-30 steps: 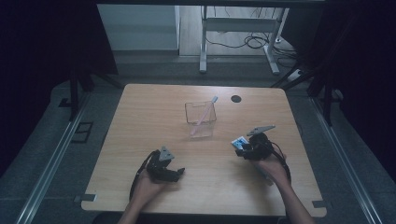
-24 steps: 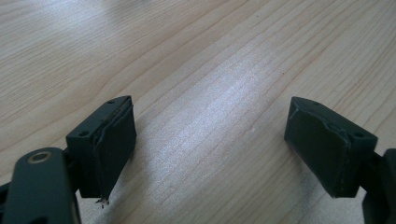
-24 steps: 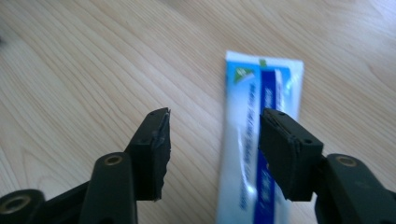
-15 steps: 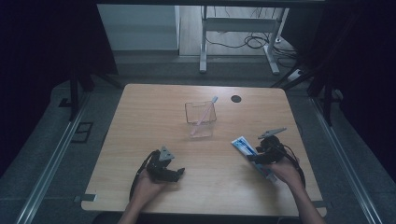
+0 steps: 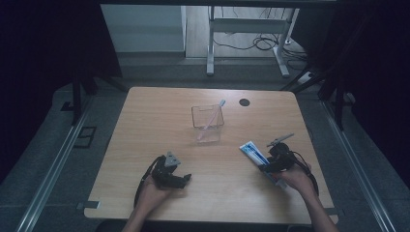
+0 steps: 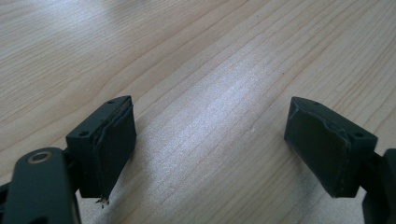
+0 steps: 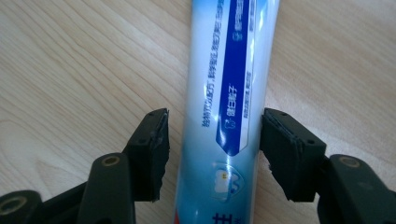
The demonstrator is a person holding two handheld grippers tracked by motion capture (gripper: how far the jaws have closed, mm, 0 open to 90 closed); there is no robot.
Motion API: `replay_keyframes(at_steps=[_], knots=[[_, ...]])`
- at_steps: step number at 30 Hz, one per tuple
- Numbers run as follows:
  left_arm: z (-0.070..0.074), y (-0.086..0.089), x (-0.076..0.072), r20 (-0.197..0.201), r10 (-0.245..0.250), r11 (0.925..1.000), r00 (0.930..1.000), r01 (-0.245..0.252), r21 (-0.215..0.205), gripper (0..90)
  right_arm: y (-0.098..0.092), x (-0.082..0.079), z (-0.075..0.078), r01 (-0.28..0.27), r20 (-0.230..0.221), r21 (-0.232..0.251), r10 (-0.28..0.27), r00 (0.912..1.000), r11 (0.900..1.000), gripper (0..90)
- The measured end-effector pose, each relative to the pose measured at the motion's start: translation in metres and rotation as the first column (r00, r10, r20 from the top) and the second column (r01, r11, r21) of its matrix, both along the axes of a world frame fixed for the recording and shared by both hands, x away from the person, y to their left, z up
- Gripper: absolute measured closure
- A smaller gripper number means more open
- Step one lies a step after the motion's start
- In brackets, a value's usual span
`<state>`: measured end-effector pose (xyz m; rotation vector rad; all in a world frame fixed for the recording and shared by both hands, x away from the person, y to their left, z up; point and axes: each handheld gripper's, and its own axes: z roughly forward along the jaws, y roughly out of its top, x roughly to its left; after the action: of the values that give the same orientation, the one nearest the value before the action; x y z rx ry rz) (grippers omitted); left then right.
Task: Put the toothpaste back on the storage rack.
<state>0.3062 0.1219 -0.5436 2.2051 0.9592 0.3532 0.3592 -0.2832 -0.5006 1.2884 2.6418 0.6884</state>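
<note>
A blue-and-white toothpaste tube (image 5: 252, 151) lies flat on the wooden table (image 5: 145, 125) at the right. My right gripper (image 5: 265, 166) is open and straddles the tube (image 7: 224, 93), with one jaw on each side and a small gap at the left jaw. My left gripper (image 5: 183, 179) rests near the front left, open, with only bare wood between its jaws (image 6: 210, 144). A clear square container (image 5: 208, 126) stands at the table's middle with a toothbrush (image 5: 213, 115) leaning in it.
A small black round disc (image 5: 244, 102) sits on the table behind and to the right of the container. Table legs and cables (image 5: 251, 43) stand on the floor beyond the far edge. Dark curtains flank both sides.
My right gripper has moved right and toward the near edge along the toothpaste tube. The tube now lies flat on the table. The left gripper has not moved.
</note>
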Motion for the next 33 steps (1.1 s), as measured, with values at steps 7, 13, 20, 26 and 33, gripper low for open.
replay_keyframes(at_steps=[7, 13, 20, 26, 33], knots=[[0.0, 0.0, 0.0, 0.0, 0.0, 1.0, 1.0, 0.0, 0.0, 16.6, 0.002, 0.007, -0.005, 0.016, -0.027, -0.021, -0.017, 0.9995, 1.0, 46.2], [0.0, 0.0, 0.0, 0.0, 0.001, 1.0, 1.0, -0.001, 0.0, 16.6, 0.004, 0.009, -0.007, 0.016, -0.039, -0.028, -0.017, 0.9991, 0.999, 47.8], [0.0, 0.0, 0.0, 0.0, 0.0, 1.0, 1.0, 0.0, 0.0, 16.7, 0.01, 0.014, -0.001, 0.0, -0.073, -0.074, -0.006, 0.9973, 0.997, 62.3], [0.0, 0.0, 0.0, 0.0, 0.0, 1.0, 1.0, 0.0, 0.0, 16.6, 0.015, 0.009, 0.004, -0.022, -0.049, -0.105, 0.017, 0.9986, 0.994, 71.2], [0.0, 0.0, 0.0, -0.001, 0.0, 1.0, 1.0, 0.0, 0.0, 16.6, 0.009, 0.005, 0.004, -0.02, -0.049, -0.055, 0.017, 0.9986, 0.998, 72.9]])
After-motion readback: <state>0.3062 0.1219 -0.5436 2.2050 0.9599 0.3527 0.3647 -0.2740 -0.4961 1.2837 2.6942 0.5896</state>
